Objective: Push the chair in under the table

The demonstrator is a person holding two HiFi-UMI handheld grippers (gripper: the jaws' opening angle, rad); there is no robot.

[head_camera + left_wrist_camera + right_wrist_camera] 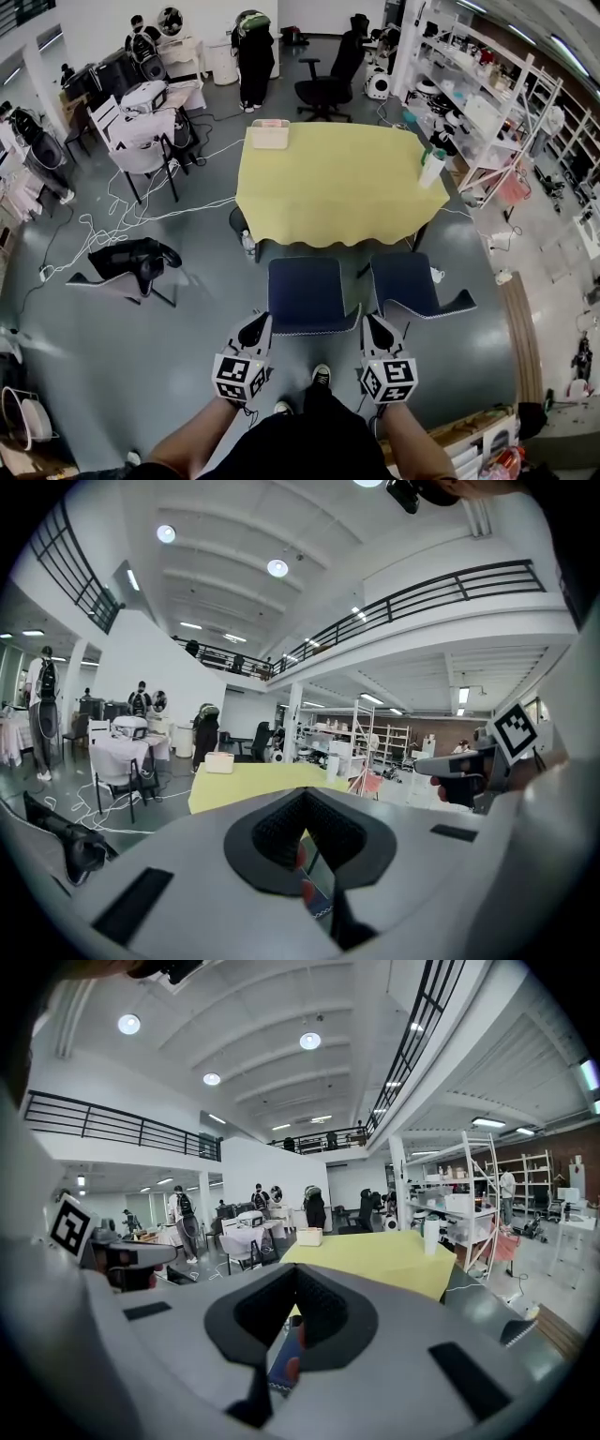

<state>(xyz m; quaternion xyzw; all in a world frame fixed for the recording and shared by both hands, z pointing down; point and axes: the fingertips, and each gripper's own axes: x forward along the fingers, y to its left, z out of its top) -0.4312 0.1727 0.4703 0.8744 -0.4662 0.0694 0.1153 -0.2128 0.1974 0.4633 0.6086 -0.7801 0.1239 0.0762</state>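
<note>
While both tongs are pressed together and empty, left gripper [256, 323] and right gripper [374, 323] flank the dark blue curved-seat chair [307, 292] at lower centre, just below the yellow-covered rectangular table [328, 183]; uneven shoves could skew it into the neighbouring blue chair [412, 284]

Bright, even light from ceiling lamps [310, 1041]; fisheye warp, dark vignetted corners.

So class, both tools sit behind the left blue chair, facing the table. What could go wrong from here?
The left chair may catch the angled right chair beside it. Its seat may snag the hanging yellow cloth and tip the bottle near the edge. The shut left tool and right tool could slip off the back.
</note>
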